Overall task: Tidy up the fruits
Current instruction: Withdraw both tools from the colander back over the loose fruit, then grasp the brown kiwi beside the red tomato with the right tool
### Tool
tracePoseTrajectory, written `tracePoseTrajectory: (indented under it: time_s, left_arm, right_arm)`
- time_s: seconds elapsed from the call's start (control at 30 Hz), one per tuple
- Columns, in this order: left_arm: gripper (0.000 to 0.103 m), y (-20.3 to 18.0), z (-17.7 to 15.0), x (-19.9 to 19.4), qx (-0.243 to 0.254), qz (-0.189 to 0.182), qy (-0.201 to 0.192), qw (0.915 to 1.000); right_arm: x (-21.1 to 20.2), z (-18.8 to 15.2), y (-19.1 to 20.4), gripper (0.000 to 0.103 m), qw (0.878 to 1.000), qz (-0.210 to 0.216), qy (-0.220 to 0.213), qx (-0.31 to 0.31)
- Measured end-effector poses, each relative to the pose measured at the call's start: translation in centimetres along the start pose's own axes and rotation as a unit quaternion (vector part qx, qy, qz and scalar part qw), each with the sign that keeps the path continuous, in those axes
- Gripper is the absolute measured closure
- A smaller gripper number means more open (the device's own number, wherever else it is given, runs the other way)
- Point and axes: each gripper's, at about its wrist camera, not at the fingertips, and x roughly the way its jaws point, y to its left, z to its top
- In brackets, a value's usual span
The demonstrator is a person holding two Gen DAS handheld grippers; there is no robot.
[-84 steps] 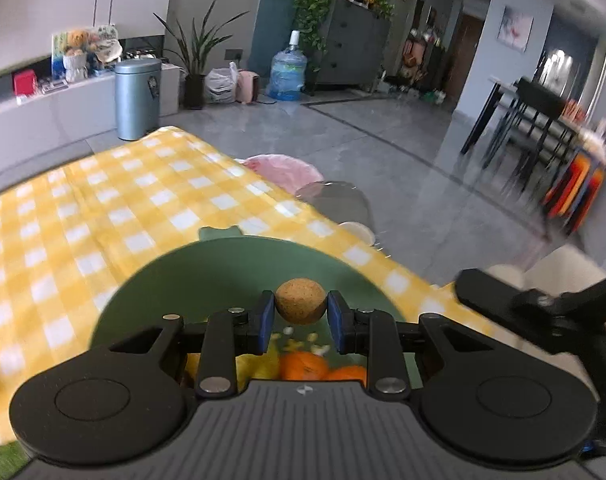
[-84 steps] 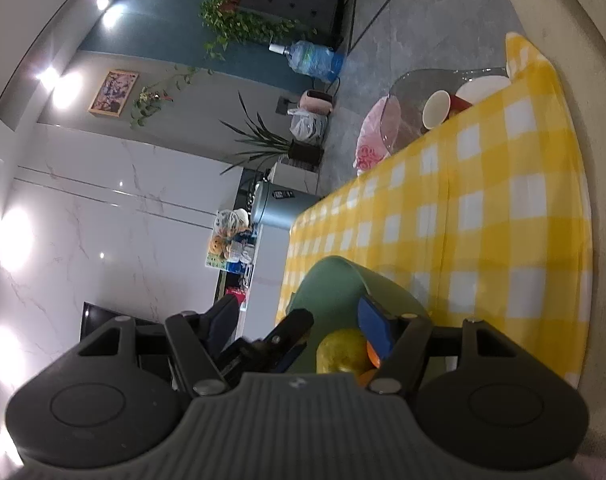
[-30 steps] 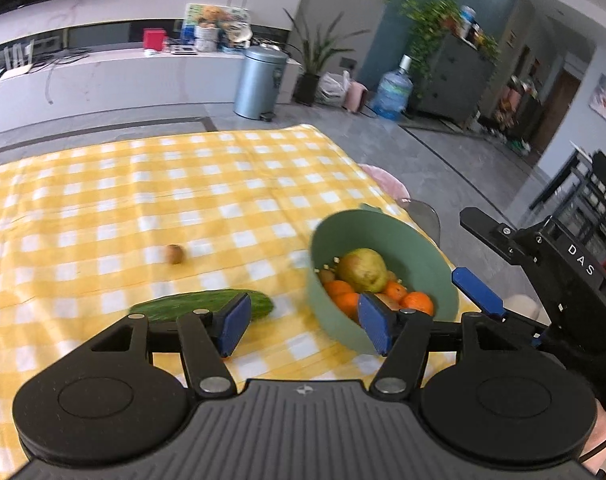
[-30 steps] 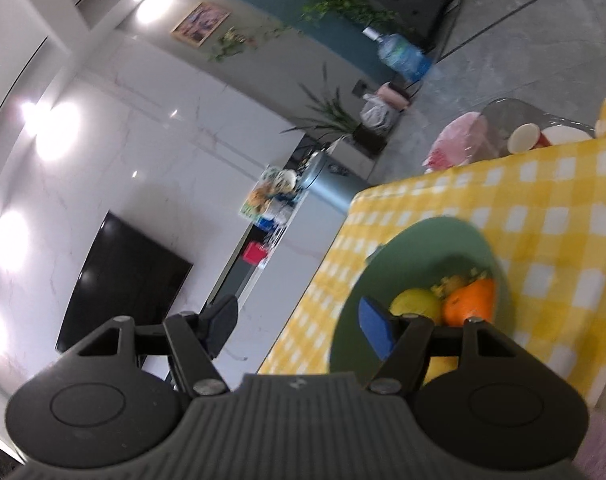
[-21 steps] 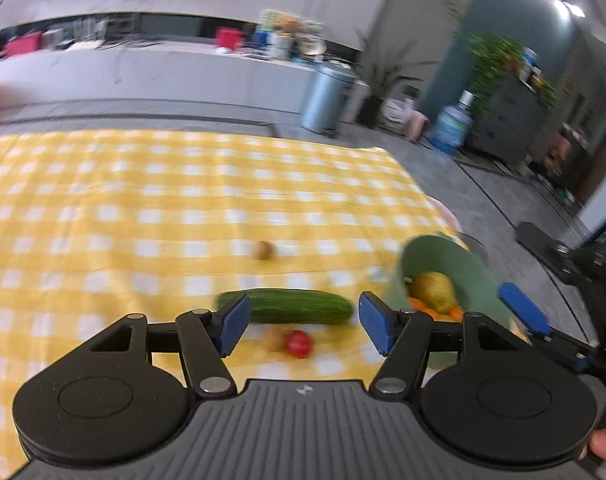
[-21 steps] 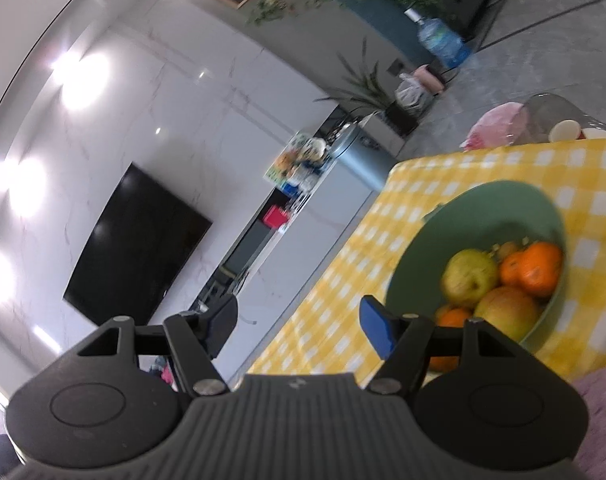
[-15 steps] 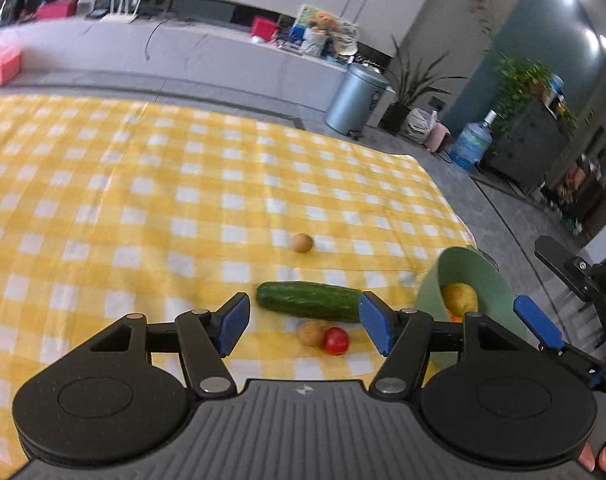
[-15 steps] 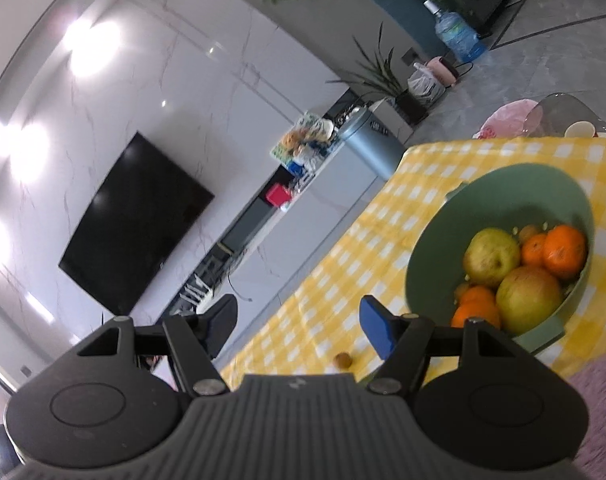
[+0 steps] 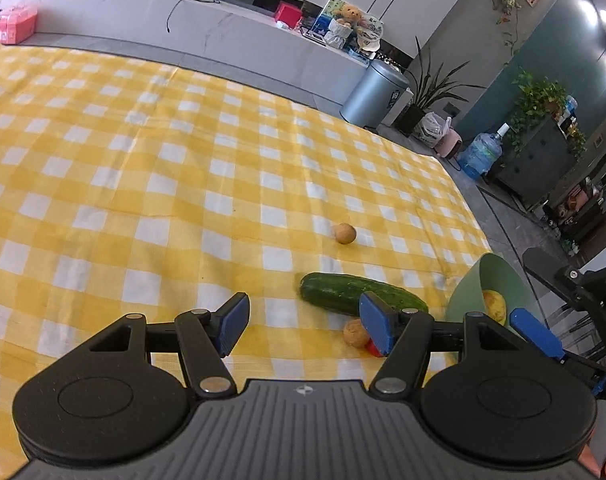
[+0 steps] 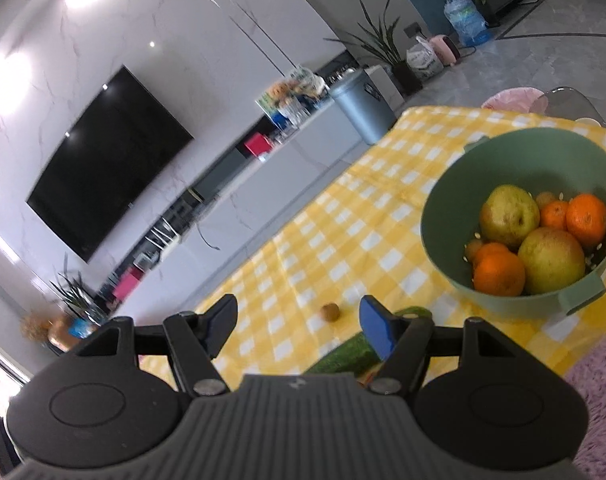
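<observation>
Fruit left out, a brown ball (image 9: 345, 233) ahead of the empty, wide-open left gripper (image 9: 303, 322) and another (image 9: 355, 333) beside its right finger, probably awaits the bowl (image 10: 515, 184) beyond the empty, spread right gripper (image 10: 299, 326).

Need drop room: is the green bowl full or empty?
Partly full: the green plastic colander bowl holds pears and oranges below its rim.
</observation>
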Motion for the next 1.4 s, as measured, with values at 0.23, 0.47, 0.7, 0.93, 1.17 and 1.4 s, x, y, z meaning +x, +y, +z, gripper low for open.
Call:
tracePoseTrajectory:
  time_s: [0.23,0.47,0.7,0.93,1.17,1.4]
  left_arm:
    - [0.028,1.7,-0.1,1.1,-0.007,0.002,-0.007,0.9999]
    - [0.028,3.4,0.0,2.0,-0.038,-0.012,0.0,0.9992]
    - [0.028,3.7,-0.1,2.9,-0.042,-0.017,0.01,0.9989]
    - [0.028,3.8,-0.2,3.3,-0.045,-0.02,0.017,0.9986]
    - [0.028,4.1,-0.1,3.1,-0.047,-0.014,0.008,0.9988]
    - [0.028,4.3,0.0,3.2,-0.046,-0.009,0.007,0.9989]
  right_arm:
    - [2.3,-0.5,-0.3,0.037,0.998,-0.048,0.03,-0.012]
    - [4.3,-1.1,-1.9,0.051,0.994,-0.091,0.062,-0.008]
    - [7.3,-2.6,-2.8,0.059,0.983,-0.127,0.131,-0.01]
    - [8.5,-4.0,0.5,0.085,0.98,-0.081,0.154,-0.101]
    - [11.4,-6.2,3.8,0.086,0.94,-0.139,0.175,-0.256]
    - [13.0,-8.8,5.5,0.082,0.89,-0.177,0.169,-0.385]
